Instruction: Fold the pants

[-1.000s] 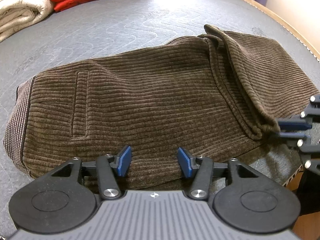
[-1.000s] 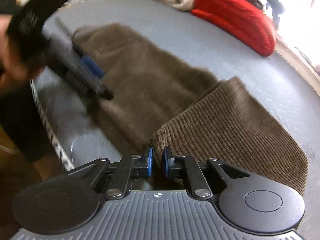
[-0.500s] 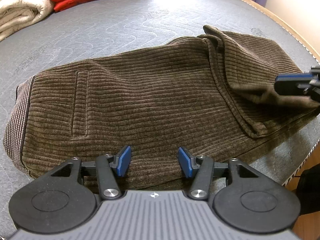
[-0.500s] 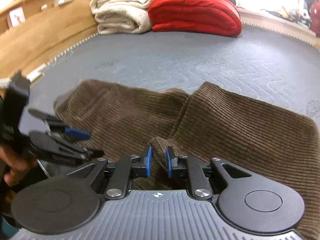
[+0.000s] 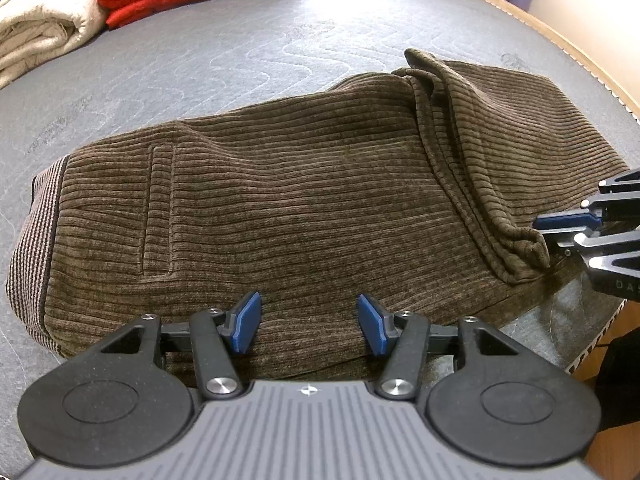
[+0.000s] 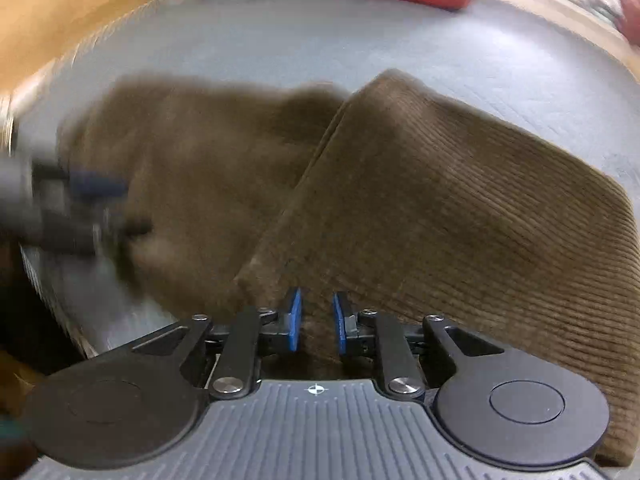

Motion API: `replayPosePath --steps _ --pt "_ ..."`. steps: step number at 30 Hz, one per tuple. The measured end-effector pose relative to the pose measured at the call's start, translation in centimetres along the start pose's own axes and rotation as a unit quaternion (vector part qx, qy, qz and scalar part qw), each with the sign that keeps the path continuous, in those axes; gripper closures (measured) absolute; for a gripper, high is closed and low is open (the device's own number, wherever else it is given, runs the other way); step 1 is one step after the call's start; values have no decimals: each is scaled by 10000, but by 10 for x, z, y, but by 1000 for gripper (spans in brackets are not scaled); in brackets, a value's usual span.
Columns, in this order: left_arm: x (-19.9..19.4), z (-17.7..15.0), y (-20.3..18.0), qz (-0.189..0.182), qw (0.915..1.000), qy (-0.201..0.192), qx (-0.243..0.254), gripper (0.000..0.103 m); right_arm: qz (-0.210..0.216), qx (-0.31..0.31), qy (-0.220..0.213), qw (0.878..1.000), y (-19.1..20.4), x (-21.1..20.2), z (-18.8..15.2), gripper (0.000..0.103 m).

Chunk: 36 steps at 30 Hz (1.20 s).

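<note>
Lying on the grey mattress [image 5: 200,52], pants [image 5: 304,200] run long axis left-right in the left wrist view: waistband left, folded leg flap right. Left gripper [image 5: 309,322] wide open, empty, at pants' near edge. Right gripper [image 6: 317,322] slightly parted around flap corner; grip unclear, view motion-blurred.

"DA" on right gripper [image 5: 592,236].

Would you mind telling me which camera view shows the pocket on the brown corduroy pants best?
The left wrist view: the pocket on the pants is sharp there, its stitched outline clear. The right wrist view is motion-blurred, and no pocket can be made out.
</note>
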<state>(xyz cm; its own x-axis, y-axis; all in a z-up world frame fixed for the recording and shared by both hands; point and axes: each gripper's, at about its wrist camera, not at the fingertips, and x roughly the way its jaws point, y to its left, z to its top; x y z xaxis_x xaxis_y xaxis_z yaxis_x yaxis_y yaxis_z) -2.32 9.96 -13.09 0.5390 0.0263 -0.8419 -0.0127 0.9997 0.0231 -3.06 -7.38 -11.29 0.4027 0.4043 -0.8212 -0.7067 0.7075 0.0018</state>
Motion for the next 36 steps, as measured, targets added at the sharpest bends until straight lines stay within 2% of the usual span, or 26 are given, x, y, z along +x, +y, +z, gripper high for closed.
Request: replayPosePath --steps 2,6,9,10,12,14,16,18,20,21,24,26,29,31,33,34,36 --pt "0 -1 0 4 10000 -21 6 43 169 81 -15 9998 -3 -5 6 94" --pt "-1 -2 -3 43 10000 -47 9 43 203 389 -465 9980 -14 -17 10 94" --pt "-5 -2 -6 151 9998 -126 80 43 20 -298 4 9996 -1 6 -1 94" --pt "-8 -2 -7 238 9994 -201 136 43 -102 -554 -124 9983 6 6 -4 95" --pt "-15 0 -8 299 9987 -379 182 44 -109 -454 -173 9988 6 2 1 95" --pt "-22 4 -6 236 9982 -553 78 54 94 -40 -388 9992 -5 -9 6 95" --pt "-28 13 -5 177 9974 -703 -29 72 153 233 -494 9984 -12 -10 5 95" --pt "-34 25 -5 141 9960 -875 -143 81 112 86 -127 9998 -15 0 -1 94" --pt "-37 42 -8 13 9946 -993 -302 83 106 -224 -145 9996 -12 1 -7 94" --pt "-36 52 -11 -67 9940 -1024 -372 83 141 -180 -137 9996 -14 0 -6 94" --pt "-35 82 -27 -388 9915 -1146 -481 83 329 416 -212 9984 -32 -9 -3 94" --pt "-29 102 -42 -573 9905 -1181 -413 83 80 692 -385 9968 -43 -17 -2 94" --pt "-16 128 -72 -825 9882 -1251 -308 83 -512 1047 -686 9908 -63 -28 -5 93" --pt "-6 138 -86 -1051 9860 -1260 -310 83 -1021 1276 -795 9834 -79 -36 -8 86" --pt "9 144 -99 -1140 9856 -1220 -255 83 -1538 1607 -827 9714 -96 -41 -16 66" --pt "21 146 -102 -1063 9884 -1068 -197 84 -1785 1838 -830 9630 -108 -44 -21 62" --pt "61 147 -102 -566 9980 -216 -195 83 -2083 2296 -804 9473 -121 -45 -32 53"
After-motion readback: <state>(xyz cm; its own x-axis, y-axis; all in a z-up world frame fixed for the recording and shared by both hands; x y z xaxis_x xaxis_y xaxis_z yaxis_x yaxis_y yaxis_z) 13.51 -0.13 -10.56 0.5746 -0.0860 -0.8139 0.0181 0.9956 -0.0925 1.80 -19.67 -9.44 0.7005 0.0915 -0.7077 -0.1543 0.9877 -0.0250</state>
